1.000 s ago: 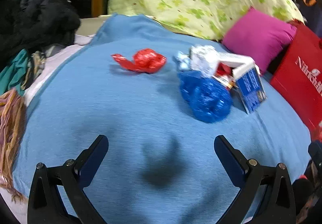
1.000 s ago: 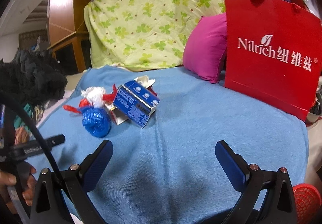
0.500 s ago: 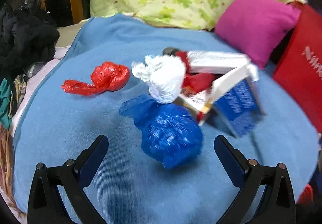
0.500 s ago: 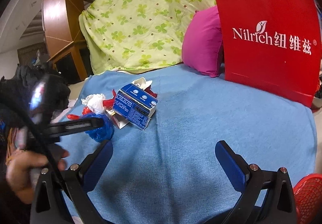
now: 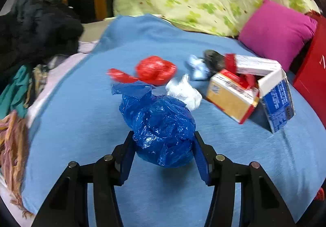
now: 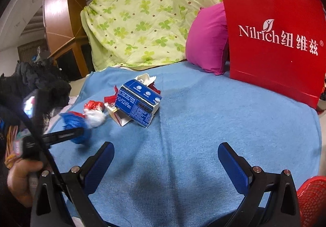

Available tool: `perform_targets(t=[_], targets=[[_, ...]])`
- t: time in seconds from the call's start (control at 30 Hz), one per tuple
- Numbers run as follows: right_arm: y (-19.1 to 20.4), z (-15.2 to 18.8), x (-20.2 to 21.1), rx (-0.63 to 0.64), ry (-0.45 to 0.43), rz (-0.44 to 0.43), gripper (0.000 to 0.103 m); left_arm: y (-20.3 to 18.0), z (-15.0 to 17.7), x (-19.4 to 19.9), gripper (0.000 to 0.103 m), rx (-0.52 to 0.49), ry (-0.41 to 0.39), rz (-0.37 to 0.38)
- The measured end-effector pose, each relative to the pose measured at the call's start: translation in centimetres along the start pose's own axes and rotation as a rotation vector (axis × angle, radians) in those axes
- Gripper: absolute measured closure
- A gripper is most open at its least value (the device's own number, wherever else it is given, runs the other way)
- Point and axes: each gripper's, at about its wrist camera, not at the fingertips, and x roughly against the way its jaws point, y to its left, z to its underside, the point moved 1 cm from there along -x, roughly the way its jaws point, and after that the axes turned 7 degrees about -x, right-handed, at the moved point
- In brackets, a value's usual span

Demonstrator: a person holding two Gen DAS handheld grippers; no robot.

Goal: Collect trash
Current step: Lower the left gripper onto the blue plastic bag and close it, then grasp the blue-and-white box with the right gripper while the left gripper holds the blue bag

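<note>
Fingers of my left gripper (image 5: 163, 145) are closing on the blue plastic bag (image 5: 161, 127); both blue pads flank its crumpled body and appear to touch the plastic on each side, with the bag sitting squarely between them on the blue blanket (image 5: 81, 117). I note the bag's knotted neck points away from me, toward the far edge of the blanket. Just beyond it lie a red plastic bag (image 5: 154, 72), a white crumpled wad (image 5: 183, 92) touching or nearly touching the blue bag, and a smaller pale wad (image 5: 197, 67) further back. To the right of these, near the blanket's right side, an open yellow-and-red carton (image 5: 232, 98) leans against a blue-and-white carton (image 5: 277, 98); red scraps show inside them. My right gripper (image 6: 166, 162) hangs over the near part of the blanket with its fingers wide apart and nothing between them. From the right wrist view I see the left tool reaching in from the left edge, a hand (image 6: 22, 178) on its handle, though that area is blurred. A red paper bag (image 6: 273, 37) stands at the far right of the blanket beside a magenta pillow (image 6: 207, 43), with a green clover-print quilt (image 6: 146, 15) heaped behind. A red mesh basket (image 6: 311, 200) shows at the near right corner.
</note>
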Motion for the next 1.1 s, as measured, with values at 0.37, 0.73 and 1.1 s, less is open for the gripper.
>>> perform_targets(t=[0.37,0.73,1.1], targets=[[2.0,-2.0,-3.8,-0.065,0.183,-0.049,0.000,3.1,0.2,0.1,0.047,0.123,-0.022,-0.043],[7.3,-8.7,-10.7,0.099,0.192,-0.013,0.000,3.6,-0.1,-0.5,0.047,0.142,-0.003,0.005],[2.7,-8.4,-15.1,-0.400,0.260,-0.068,0.000,3.3,-0.2,-0.6,0.047,0.141,-0.004,0.014]])
